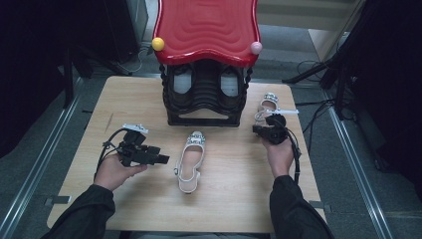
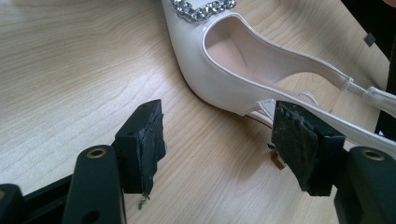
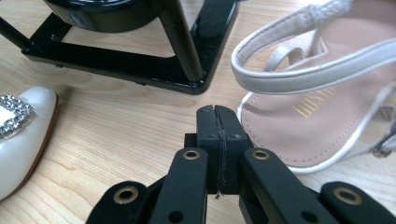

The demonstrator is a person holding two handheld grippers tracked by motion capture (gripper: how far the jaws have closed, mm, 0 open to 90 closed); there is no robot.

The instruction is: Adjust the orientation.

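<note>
faint gold lettering is stamped on the insole of the strappy sandal, too blurred to read. the right gripper, jaws pressed together on nothing, rests on the wooden table just beside that sandal's heel end, near the base of the black shoe rack with its red top. the left gripper stands wide apart, holding nothing, just beside the white slingback shoe with a rhinestone buckle, which lies at mid-table in front of the rack, its heel strap passing by one pad.
</note>
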